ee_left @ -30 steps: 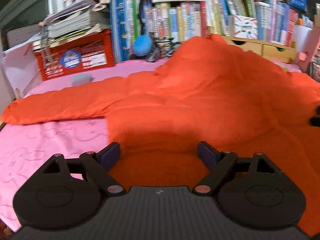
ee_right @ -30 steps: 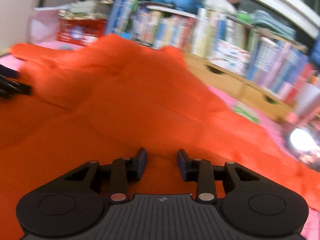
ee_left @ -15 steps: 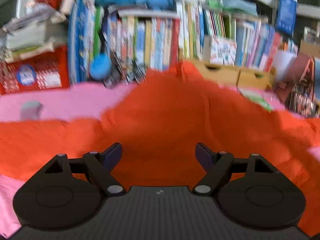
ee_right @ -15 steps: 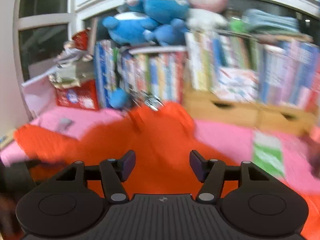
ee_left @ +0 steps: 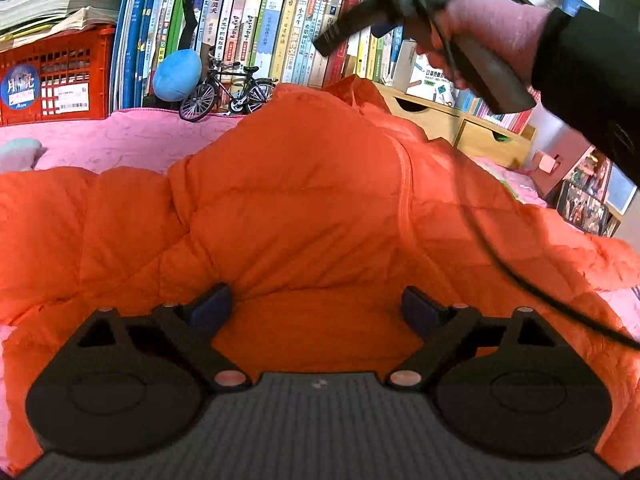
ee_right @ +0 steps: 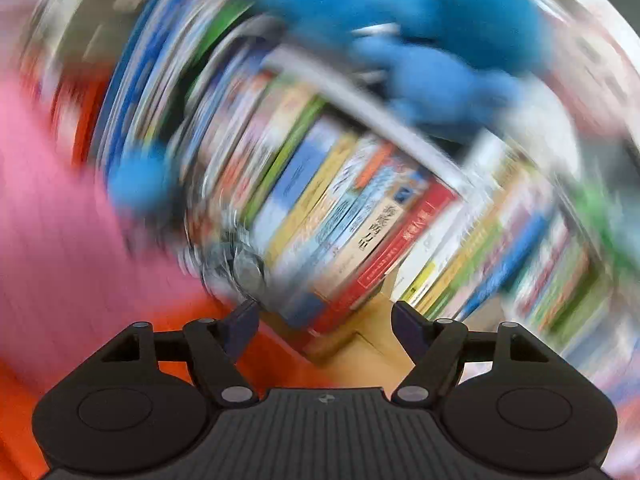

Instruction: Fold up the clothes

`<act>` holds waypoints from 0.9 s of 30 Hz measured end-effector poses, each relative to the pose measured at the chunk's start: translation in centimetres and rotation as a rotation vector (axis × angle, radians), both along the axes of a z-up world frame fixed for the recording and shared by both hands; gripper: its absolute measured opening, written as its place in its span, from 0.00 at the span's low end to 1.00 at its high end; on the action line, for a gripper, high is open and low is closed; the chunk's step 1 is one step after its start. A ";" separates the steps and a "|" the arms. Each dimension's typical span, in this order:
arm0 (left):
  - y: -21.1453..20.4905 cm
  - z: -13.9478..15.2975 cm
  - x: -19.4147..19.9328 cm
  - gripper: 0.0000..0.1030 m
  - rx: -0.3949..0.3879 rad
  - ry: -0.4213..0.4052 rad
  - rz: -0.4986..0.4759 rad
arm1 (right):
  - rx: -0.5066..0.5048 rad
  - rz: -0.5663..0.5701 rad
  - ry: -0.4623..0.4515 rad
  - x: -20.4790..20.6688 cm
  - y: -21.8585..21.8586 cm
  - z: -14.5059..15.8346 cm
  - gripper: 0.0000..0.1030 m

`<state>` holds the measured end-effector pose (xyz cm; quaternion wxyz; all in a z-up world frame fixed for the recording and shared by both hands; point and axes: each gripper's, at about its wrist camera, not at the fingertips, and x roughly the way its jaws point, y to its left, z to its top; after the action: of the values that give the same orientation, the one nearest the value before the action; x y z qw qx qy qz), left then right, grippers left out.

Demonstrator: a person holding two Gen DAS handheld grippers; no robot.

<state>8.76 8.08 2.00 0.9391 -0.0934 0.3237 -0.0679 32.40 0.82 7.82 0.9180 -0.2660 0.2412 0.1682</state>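
An orange quilted jacket lies spread over the pink bedspread, its zipper running up the middle and a sleeve stretching left. My left gripper hovers low over the jacket's near hem, open, with nothing between its fingers. The right gripper's handle shows in the left wrist view at the top right, held by a hand in a pink sleeve, lifted above the jacket. In the blurred right wrist view my right gripper is open and empty, pointed at the books, with a strip of the orange jacket below it.
A bookshelf full of books lines the back, with a small model bicycle and a blue plush ball in front. A red crate stands at the back left. Wooden drawers sit at the right. A black cable crosses the jacket.
My right gripper has lifted off the jacket and swung up toward the bookshelf, its jaws wider apart. My left gripper has shifted right along the hem, staying open.
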 end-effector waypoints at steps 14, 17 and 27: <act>0.1 -0.1 0.2 0.93 -0.029 -0.004 0.002 | -0.316 -0.018 -0.502 -1.9 0.5 -3.1 0.09; 0.1 -0.2 0.1 0.93 -0.028 -0.005 0.002 | -0.122 -0.010 -0.848 -9.9 -3.0 1.6 0.09; 0.2 -0.5 -0.1 0.95 -0.026 -0.011 0.000 | 0.008 0.136 -0.819 -30.1 -14.6 0.5 0.09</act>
<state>8.69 8.33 1.54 0.9396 -0.1050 0.3177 -0.0726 2.33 -13.79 8.29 0.9260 -0.3225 -0.1629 0.1097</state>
